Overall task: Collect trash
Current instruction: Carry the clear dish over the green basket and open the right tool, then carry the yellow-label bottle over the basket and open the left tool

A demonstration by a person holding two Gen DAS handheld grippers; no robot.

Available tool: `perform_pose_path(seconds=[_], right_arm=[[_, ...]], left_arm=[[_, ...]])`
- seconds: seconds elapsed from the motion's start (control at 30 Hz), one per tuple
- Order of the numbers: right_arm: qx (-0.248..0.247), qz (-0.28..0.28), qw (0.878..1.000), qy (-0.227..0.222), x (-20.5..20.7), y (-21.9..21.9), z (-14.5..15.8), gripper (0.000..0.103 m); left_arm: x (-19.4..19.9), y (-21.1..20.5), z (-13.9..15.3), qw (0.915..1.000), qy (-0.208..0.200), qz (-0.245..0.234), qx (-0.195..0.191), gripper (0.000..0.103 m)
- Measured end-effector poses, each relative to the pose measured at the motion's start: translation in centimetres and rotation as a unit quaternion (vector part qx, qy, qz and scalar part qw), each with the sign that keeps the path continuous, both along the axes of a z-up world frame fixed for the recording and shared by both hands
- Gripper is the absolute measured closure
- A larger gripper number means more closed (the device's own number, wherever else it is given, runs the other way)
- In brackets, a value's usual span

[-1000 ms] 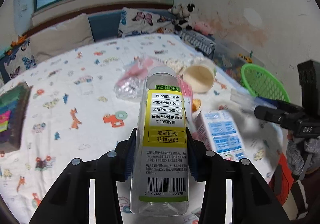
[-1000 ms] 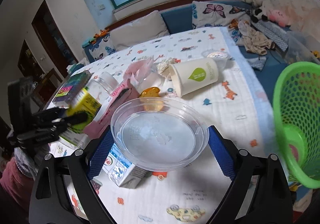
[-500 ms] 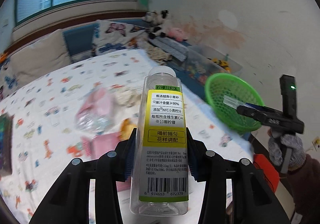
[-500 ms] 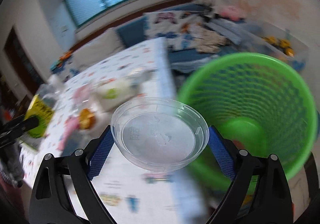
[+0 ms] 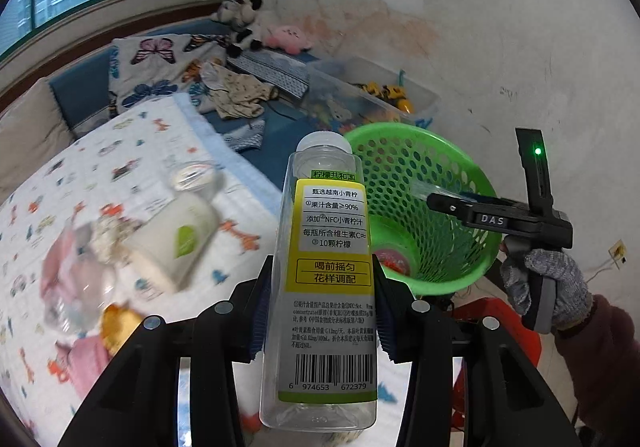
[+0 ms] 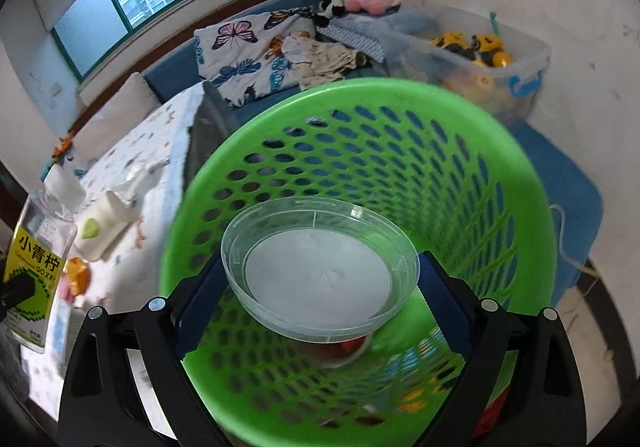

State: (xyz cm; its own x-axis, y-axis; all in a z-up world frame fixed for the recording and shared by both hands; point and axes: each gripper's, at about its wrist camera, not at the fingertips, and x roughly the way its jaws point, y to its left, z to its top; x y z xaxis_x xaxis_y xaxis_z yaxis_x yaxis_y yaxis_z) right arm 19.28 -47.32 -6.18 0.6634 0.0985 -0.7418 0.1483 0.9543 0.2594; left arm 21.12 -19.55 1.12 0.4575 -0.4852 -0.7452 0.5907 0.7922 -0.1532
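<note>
Two loads approach the green perforated plastic basket (image 6: 360, 231): right hand-held gripper (image 6: 320, 279) grasps a clear plastic bowl (image 6: 320, 267) directly above it; left hand-held gripper (image 5: 320, 303) clamps a yellow-labelled clear bottle (image 5: 328, 279), basket ahead-right.

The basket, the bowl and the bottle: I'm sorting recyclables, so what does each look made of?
Green basket: likely moulded plastic, slightly glossy, its wall a lattice of punched holes. Clear bowl in the right gripper: thin transparent plastic, its base frosted, with moulded ridges at the rim. Bottle in the left gripper: clear plastic with a glossy printed yellow label and a pale cap.
</note>
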Motion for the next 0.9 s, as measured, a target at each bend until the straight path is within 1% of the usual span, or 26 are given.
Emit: perform_pose_path(seconds=[0.1, 0.2, 0.37, 0.53, 0.7, 0.9], right_arm=[[-0.014, -0.002, 1.0, 0.0, 0.4, -0.2, -0.2, 0.009], [-0.009, -0.007, 1.0, -0.005, 0.5, -0.8, -0.2, 0.007], [-0.009, -0.014, 1.0, -0.02, 0.2, -1.4, 0.6, 0.007], [-0.02, -0.012, 0.999, -0.043, -1.0, -1.4, 1.9, 0.007], [-0.038, -0.014, 0.997, -0.065, -2.8, -1.5, 3.2, 0.007], [-0.044, -0.023, 0.996, -0.077, -5.0, -2.0, 3.6, 0.007]], left_arm=[[0.7, -1.8, -0.5, 0.9999, 0.009, -0.01, 0.006, 0.06], [1.1, -3.3, -0.9, 0.9997, 0.012, -0.018, 0.01, 0.06], [1.4, -5.1, -1.5, 0.9992, 0.017, -0.031, 0.016, 0.06], [1.9, -7.0, -2.2, 0.9982, 0.025, -0.046, 0.028, 0.06], [2.6, -9.8, -3.0, 0.9962, 0.035, -0.065, 0.047, 0.06], [3.4, -13.3, -4.1, 0.9917, 0.044, -0.091, 0.079, 0.06]])
